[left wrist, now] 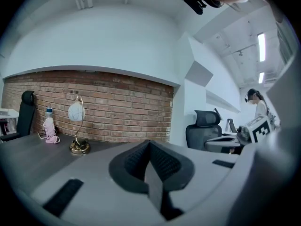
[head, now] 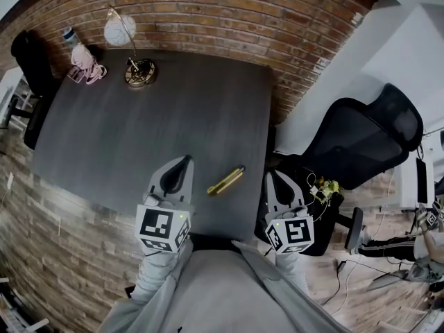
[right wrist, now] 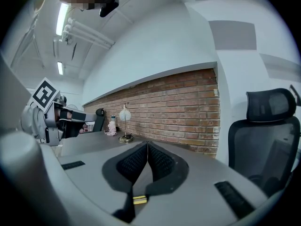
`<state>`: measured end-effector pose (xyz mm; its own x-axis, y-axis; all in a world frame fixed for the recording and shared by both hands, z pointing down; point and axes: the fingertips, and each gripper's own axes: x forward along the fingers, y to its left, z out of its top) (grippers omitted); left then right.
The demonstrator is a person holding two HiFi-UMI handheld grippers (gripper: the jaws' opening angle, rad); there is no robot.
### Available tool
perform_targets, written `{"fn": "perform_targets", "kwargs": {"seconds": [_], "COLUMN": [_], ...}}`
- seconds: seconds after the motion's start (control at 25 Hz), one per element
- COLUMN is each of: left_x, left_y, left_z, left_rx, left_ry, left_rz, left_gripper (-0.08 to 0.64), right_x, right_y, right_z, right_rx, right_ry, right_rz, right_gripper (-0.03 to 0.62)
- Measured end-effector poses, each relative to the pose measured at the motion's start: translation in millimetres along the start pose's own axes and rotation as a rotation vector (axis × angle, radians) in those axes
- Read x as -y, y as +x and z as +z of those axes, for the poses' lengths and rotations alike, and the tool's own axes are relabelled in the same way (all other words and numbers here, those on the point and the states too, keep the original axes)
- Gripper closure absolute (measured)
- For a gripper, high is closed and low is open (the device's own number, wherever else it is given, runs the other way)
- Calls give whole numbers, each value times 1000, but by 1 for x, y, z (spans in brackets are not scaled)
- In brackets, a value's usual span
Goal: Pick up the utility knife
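Slim gold-yellow metal utility knife [head: 226,181] lies flat on the dark grey wooden table [head: 139,130], close to the near edge and toward the near right corner, angled with its far end pointing at the right edge. Nothing touches it and it has clear table all round, so it looks easy to reach.

Left gripper [head: 186,160] hangs over the near edge just left of the knife, apart from it. Its jaws are pressed together with nothing between them, which its own view confirms [left wrist: 149,145]. Right gripper [head: 269,176] hangs just off the right edge near the same corner, to the right of the knife, jaws likewise closed and empty [right wrist: 147,145]. The knife sits between the two; both point roughly level toward the far edge, so this reads as an approach, with the pick-up not begun. Either claw would need to open before taking it.

At the far left corner stand a brass-footed lamp with a white globe shade [head: 132,54] and a pink bundle beside a small bottle [head: 84,66], well apart from the knife. Red brick wall [head: 208,12] runs behind the far edge; a black mesh office chair [head: 368,141] stands off the right edge.
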<state>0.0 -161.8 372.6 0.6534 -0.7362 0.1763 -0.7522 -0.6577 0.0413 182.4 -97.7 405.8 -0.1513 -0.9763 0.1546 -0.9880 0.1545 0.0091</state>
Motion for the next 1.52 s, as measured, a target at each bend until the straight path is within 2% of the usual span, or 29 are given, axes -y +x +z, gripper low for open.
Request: {"fn": "perform_targets", "kwargs": {"seconds": [0.44,0.92,1.12,1.52], "left_x": [-12,-14,-16,-22], "left_y": [23,32,30,23], "left_z": [15,6,1,-17], "left_rx": [6,-17,-34,-62], "left_ry": [4,-4,-4,-29], "left_rz": [-45,-70,-67,-40], "left_gripper": [541,541,541,541], "right_x": [2,-1,-9,-32], "right_y": [19,33,43,58], "right_z": [11,0,-12,-49], "right_rx": [-7,-46,-96,-211], "right_ry": [7,8,-5,-45], "right_rz": [-19,-4,54,225], "right_gripper": [574,574,574,572]}}
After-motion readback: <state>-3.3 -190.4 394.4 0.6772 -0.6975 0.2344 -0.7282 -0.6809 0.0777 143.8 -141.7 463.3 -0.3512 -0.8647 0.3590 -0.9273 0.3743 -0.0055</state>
